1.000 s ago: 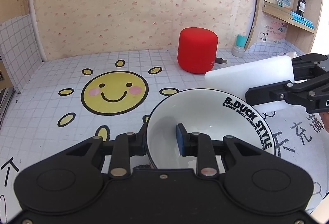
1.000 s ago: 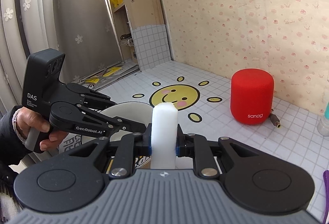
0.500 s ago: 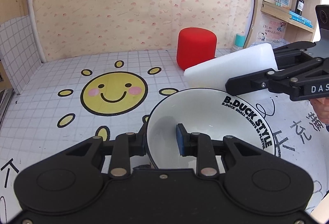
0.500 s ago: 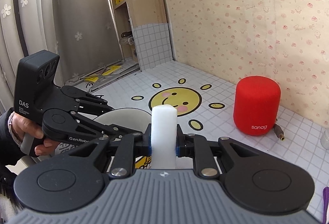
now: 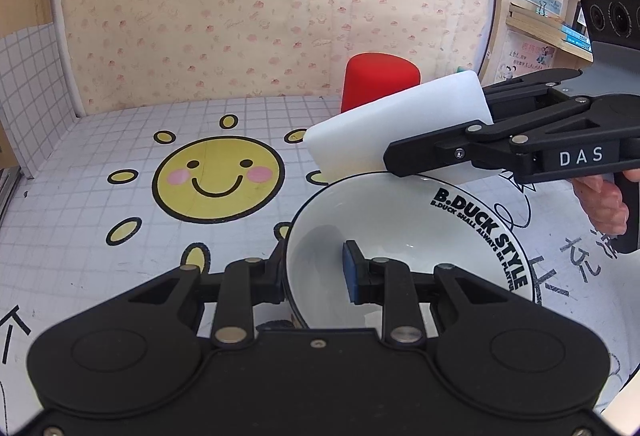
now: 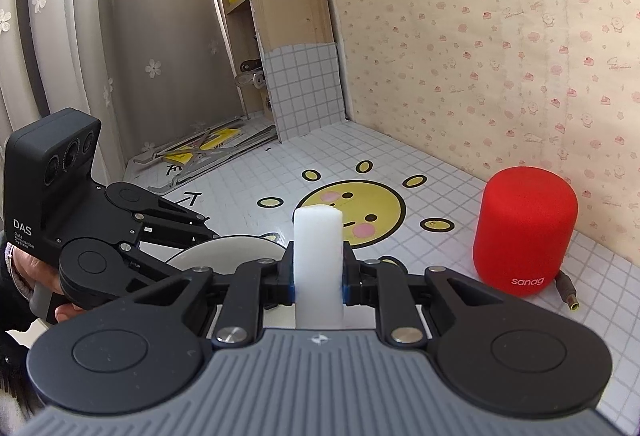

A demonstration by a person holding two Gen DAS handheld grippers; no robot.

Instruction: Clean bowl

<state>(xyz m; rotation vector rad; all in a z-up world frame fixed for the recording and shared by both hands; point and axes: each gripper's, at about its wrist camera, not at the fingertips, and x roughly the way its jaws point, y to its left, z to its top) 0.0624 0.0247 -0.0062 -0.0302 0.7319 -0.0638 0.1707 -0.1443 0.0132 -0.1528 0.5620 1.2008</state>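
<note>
We pin the bowl [image 5: 404, 236] rim in our left gripper [image 5: 316, 272] while our right gripper [image 6: 319, 278], clamped on a white sponge [image 5: 396, 132], hovers to scrub

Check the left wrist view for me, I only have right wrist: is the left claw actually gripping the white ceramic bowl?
Observer: Yes. The left claw is pinched on the near rim of the white ceramic bowl, one finger inside, one outside.
Operator: Where's the sponge relative to the bowl?
Observer: The white foam sponge block in the right claw hangs over the far rim, not down inside. I can't tell if it touches.
Operator: Anything in the bowl?
Observer: Nothing visible, only the black B.DUCK STYLE lettering along the inner rim.
</note>
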